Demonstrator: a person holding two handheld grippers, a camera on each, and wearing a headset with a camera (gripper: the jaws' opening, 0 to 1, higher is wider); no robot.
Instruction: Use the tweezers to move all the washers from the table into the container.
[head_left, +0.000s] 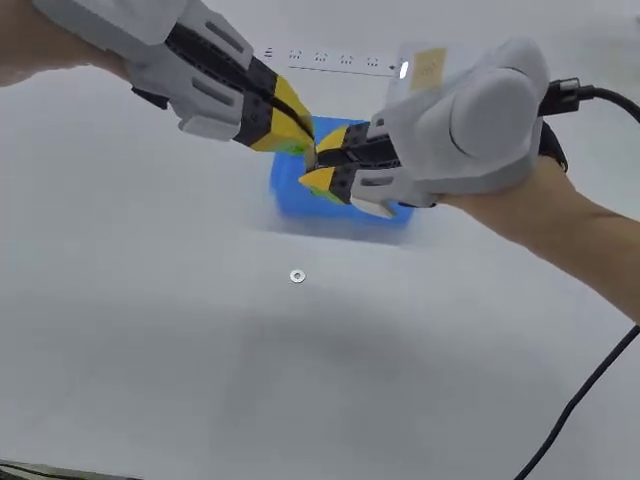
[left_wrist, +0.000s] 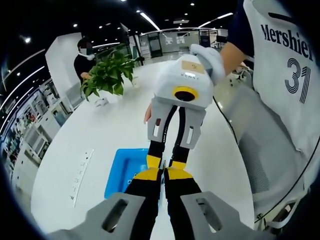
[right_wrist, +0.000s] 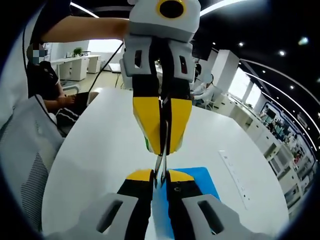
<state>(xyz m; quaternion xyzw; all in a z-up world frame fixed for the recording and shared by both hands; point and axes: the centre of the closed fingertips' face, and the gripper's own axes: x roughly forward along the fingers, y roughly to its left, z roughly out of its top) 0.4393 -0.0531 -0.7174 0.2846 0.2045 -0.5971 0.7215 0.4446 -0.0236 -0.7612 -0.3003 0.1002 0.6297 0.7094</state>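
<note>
Both grippers meet tip to tip above the blue container (head_left: 300, 195), which also lies under the jaws in the left gripper view (left_wrist: 122, 170) and the right gripper view (right_wrist: 197, 180). My left gripper (head_left: 303, 138) (left_wrist: 162, 175) is shut on thin metal tweezers (right_wrist: 159, 162), which run out of its yellow jaws (right_wrist: 162, 145). The tweezers' far end reaches between the jaws of my right gripper (head_left: 322, 158) (right_wrist: 160, 176), which stand a little apart around it. One small washer (head_left: 297, 276) lies flat on the white table, nearer to me than the container.
A white power strip (head_left: 330, 60) lies on the table beyond the container. A black cable (head_left: 590, 390) hangs from the right gripper at the right. A potted plant (left_wrist: 107, 72) stands at the table's far end, with a person beside it.
</note>
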